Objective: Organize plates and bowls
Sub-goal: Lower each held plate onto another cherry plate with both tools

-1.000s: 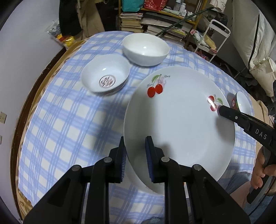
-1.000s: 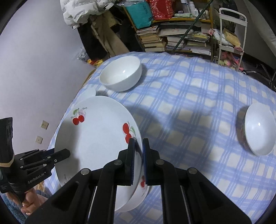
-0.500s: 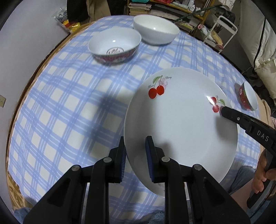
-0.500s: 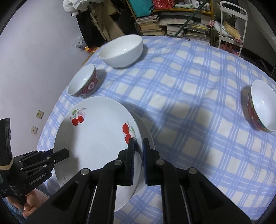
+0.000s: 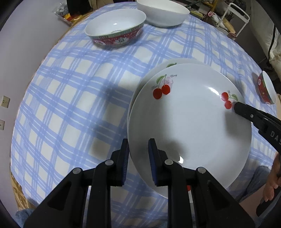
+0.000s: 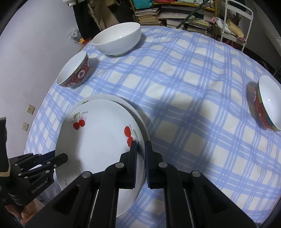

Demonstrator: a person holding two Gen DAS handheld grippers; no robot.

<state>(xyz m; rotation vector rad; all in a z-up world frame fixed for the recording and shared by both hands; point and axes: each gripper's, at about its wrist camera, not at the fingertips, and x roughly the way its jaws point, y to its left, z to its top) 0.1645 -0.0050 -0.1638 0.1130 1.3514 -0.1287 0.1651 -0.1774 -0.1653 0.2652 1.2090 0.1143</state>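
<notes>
A white plate with red cherries [image 5: 189, 122] is held by both grippers just over a second cherry plate [image 5: 154, 70] that lies on the checked tablecloth. My left gripper [image 5: 138, 150] is shut on the top plate's near rim. My right gripper [image 6: 140, 150] is shut on its opposite rim [image 6: 138, 133]. The lower plate's rim [image 6: 126, 103] shows behind the top one. A red-patterned bowl [image 5: 116, 29] and a plain white bowl [image 5: 163, 12] stand at the far side. Another red-patterned bowl [image 6: 268, 105] stands far right.
The round table [image 5: 52, 98] has a blue-and-white checked cloth. A wall [image 6: 26, 61] is close on the left. Shelves of books [image 6: 175, 15] and a white cart [image 6: 235, 22] stand beyond the table. The right gripper's arm [image 5: 260, 121] reaches in over the plate.
Both grippers have carried the top plate forward and down over the table. It now sits just over the second cherry plate, and the bowls appear nearer.
</notes>
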